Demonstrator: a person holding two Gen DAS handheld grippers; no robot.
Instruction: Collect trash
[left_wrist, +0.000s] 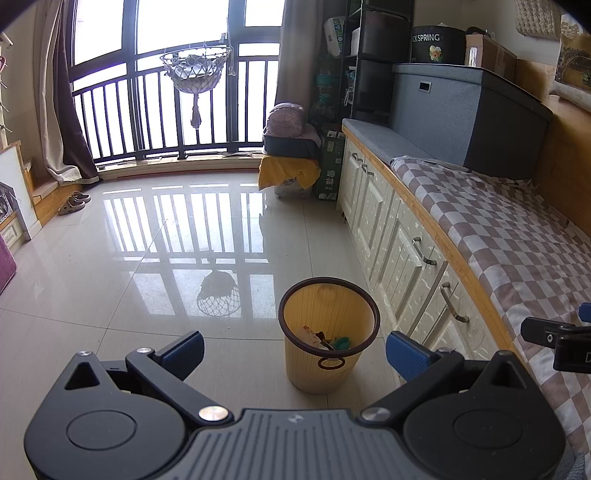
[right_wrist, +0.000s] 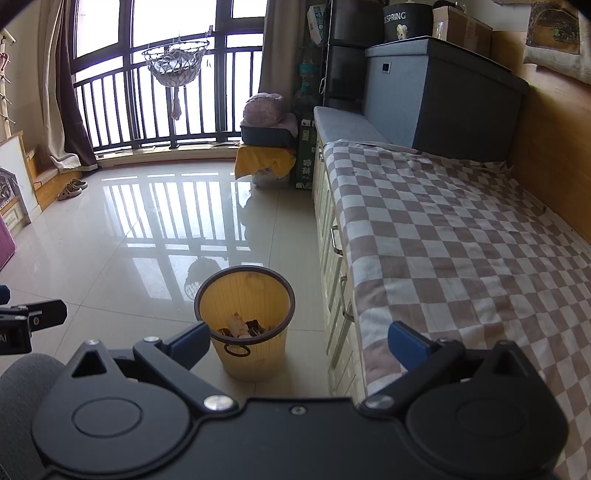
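Both tools, left and right, gape empty above the yellow bin beside white cabinets.

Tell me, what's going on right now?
Left gripper open, empty. Right gripper open, empty. Yellow bin on floor beside cabinets, trash inside. Nothing blocking it.

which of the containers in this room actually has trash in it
The yellow wastebasket with the dark brown rim, standing on the floor tiles beside the white cabinets. Wrappers show inside it; the grey storage box on the bench is closed.
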